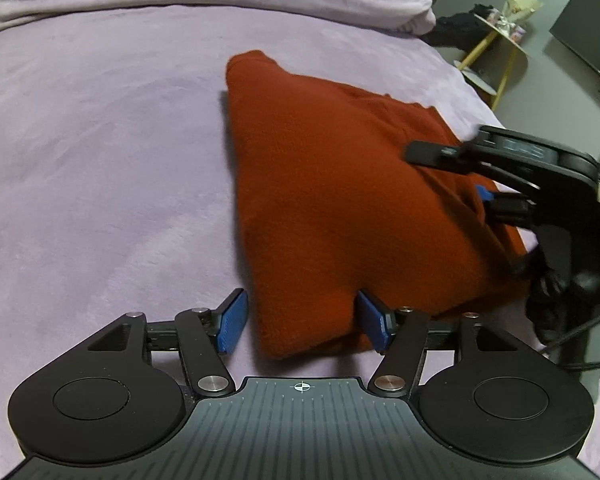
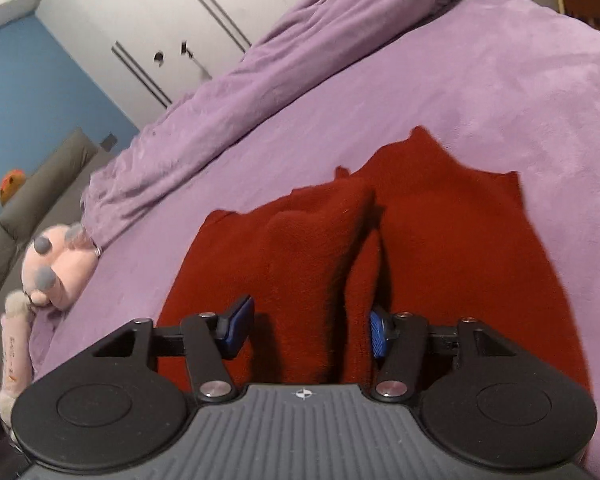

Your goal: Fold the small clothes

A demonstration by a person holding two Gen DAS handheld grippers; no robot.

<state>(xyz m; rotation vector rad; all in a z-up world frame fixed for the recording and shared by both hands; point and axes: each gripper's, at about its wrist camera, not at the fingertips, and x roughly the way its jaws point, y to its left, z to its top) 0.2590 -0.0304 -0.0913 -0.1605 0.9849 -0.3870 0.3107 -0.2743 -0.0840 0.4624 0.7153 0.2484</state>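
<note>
Item 1: red garment (image 1: pixel 340 200), already folded into a compact stack, lying on the purple bed cover (image 1: pixel 100 160), centre-right of the left wrist frame.

Item 2: left hand-held gripper (image 1: pixel 300 320), jaws part-open, astride the garment's near corner, pads not pressing.

Item 3: right hand-held gripper (image 2: pixel 308 330), jaws part-open over a raised ridge of cloth, no grip evident.

Handling note: likely the release or smoothing stage. Lift both clear without snagging the nap; flatten the ridge before any further fold.
</note>
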